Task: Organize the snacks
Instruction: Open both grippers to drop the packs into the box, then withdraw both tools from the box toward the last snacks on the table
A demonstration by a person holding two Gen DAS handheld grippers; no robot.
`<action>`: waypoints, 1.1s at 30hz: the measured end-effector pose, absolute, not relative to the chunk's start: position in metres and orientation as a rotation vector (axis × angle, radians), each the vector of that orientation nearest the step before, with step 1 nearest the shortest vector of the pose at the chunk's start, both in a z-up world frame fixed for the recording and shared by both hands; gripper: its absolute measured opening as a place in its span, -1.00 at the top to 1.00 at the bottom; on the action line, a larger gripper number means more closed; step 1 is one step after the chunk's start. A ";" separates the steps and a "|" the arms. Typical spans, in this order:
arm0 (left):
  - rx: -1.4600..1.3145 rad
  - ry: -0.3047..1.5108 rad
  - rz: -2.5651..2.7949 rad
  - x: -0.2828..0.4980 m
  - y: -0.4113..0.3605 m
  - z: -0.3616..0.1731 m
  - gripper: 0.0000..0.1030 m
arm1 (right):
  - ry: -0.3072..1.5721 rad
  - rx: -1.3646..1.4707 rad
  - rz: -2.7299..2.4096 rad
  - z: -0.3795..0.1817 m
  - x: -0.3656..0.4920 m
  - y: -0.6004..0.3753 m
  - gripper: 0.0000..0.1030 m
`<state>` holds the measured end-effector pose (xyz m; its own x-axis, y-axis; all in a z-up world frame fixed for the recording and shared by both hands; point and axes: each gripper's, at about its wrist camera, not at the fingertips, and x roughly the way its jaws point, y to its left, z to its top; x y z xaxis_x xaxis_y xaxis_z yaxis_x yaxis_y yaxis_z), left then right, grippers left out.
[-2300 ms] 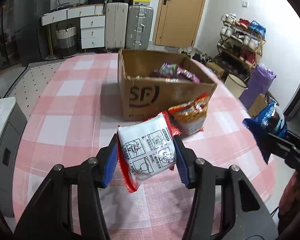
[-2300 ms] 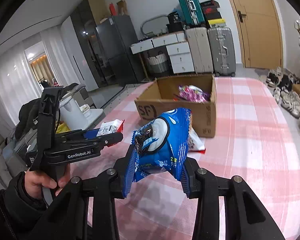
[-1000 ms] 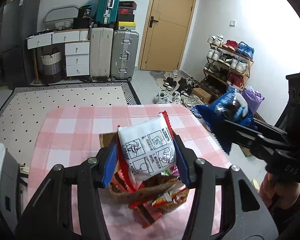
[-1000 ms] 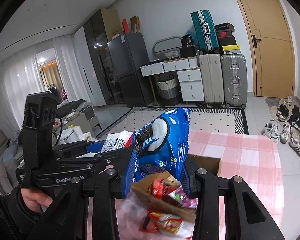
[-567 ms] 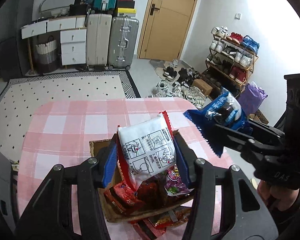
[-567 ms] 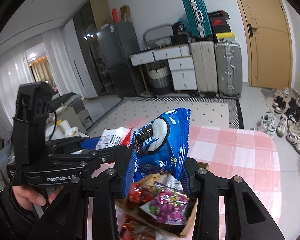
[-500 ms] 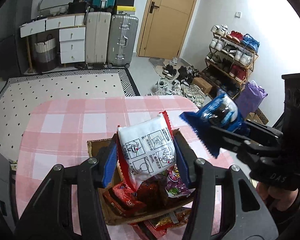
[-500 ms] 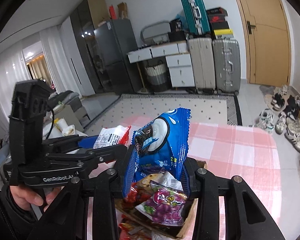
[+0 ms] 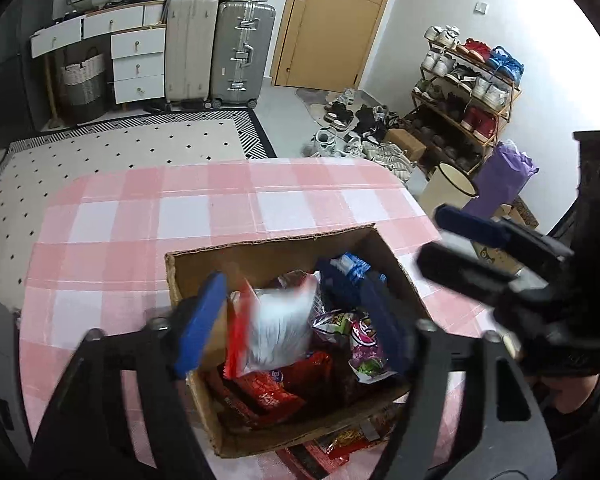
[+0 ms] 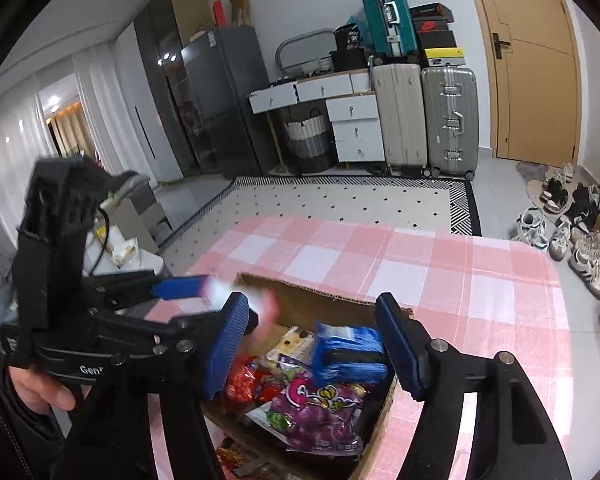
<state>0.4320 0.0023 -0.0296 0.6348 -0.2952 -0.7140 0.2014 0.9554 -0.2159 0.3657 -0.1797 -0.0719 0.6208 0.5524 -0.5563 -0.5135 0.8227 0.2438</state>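
Observation:
A cardboard box (image 9: 284,246) full of snack packets stands on the pink checked table (image 9: 204,208). My left gripper (image 9: 288,324) is open above the box; the white and red packet (image 9: 276,330), blurred, is dropping between its jaws into the box. My right gripper (image 10: 314,344) is open above the box (image 10: 324,294); the blue cookie packet (image 10: 348,354) is falling into it, above a purple packet (image 10: 320,416). The blue packet also shows in the left wrist view (image 9: 352,276). Red packets (image 9: 268,390) lie in the box.
A snack packet (image 9: 348,440) lies on the table at the box's near side. Beyond the table are a patterned rug (image 9: 120,148), suitcases (image 9: 240,52), a white drawer unit (image 9: 138,64), a door (image 9: 328,24) and a shoe rack (image 9: 468,92).
Both grippers have opened over the box. The white and red packet and the blue cookie packet have left the jaws and are dropping into the box.

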 end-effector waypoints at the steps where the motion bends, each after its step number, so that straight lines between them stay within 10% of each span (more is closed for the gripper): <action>1: -0.118 0.825 -0.274 0.430 0.003 -0.029 -0.62 | 0.644 0.075 0.617 -0.068 0.363 -0.183 -0.31; 25: -0.094 0.685 -0.208 0.299 0.005 0.020 -0.69 | 0.469 0.060 0.572 -0.017 0.249 -0.214 -0.76; 33: -0.089 0.621 -0.169 0.245 0.004 0.032 -0.99 | 0.436 0.069 0.565 -0.014 0.208 -0.222 -0.88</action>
